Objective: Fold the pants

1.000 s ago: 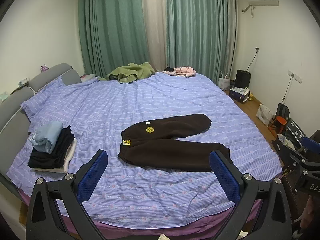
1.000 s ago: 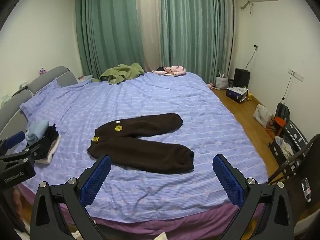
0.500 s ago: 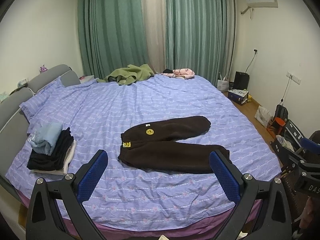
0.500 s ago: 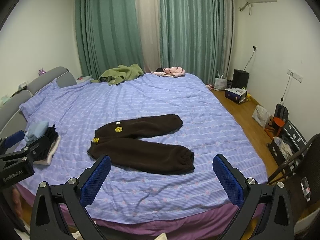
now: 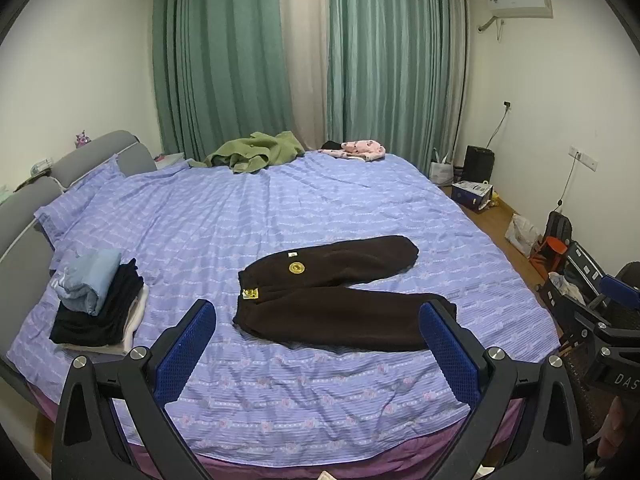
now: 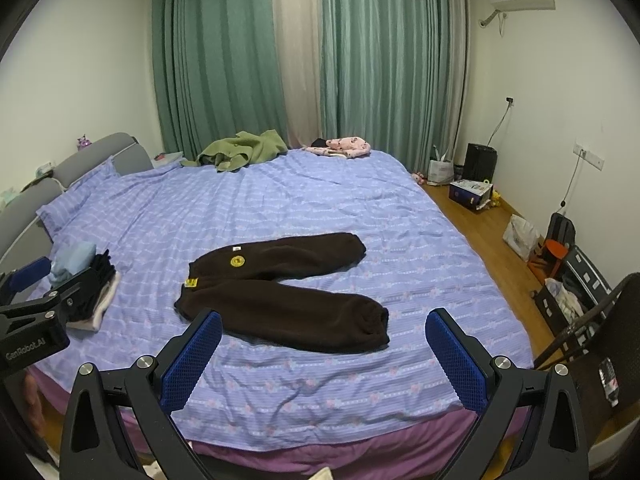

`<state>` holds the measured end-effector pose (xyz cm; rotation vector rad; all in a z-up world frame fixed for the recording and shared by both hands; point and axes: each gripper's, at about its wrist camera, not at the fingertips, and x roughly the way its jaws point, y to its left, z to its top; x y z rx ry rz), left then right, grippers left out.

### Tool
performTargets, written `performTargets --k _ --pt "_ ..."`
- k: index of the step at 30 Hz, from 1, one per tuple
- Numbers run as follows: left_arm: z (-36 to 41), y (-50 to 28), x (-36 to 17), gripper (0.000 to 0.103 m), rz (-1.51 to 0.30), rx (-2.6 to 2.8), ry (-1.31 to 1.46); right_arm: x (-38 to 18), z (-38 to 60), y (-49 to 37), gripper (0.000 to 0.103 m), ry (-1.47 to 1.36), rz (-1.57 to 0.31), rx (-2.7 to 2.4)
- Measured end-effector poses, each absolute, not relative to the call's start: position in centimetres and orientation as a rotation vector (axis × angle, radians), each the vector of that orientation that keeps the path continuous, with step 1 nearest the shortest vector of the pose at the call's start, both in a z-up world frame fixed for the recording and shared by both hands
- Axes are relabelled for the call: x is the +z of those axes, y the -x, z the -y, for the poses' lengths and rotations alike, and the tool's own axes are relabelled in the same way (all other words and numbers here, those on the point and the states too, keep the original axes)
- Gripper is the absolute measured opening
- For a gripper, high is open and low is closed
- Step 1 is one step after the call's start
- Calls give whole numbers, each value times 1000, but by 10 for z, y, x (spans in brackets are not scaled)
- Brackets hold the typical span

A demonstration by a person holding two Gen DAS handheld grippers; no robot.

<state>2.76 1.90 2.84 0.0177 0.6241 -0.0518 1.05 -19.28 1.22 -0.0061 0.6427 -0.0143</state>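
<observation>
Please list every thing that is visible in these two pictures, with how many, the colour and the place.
pants: one, dark brown, spread flat on the bed, near edge
bed: one, purple striped cover, fills the middle
folded clothes stack: one, black, blue and white, bed's left side
green garment: one, far side of the bed
pink garment: one, far side, by the curtains
curtains: green, back wall
air conditioner: one, white, high on the right wall
left gripper: open, blue pads
right gripper: open, blue pads
</observation>
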Motion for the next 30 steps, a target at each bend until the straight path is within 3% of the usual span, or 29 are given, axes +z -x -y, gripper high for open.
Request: performTargets --k 30 --pt "-21 -30 21 103 -626 -57 -16 8 192 -18 103 2 -656 -15"
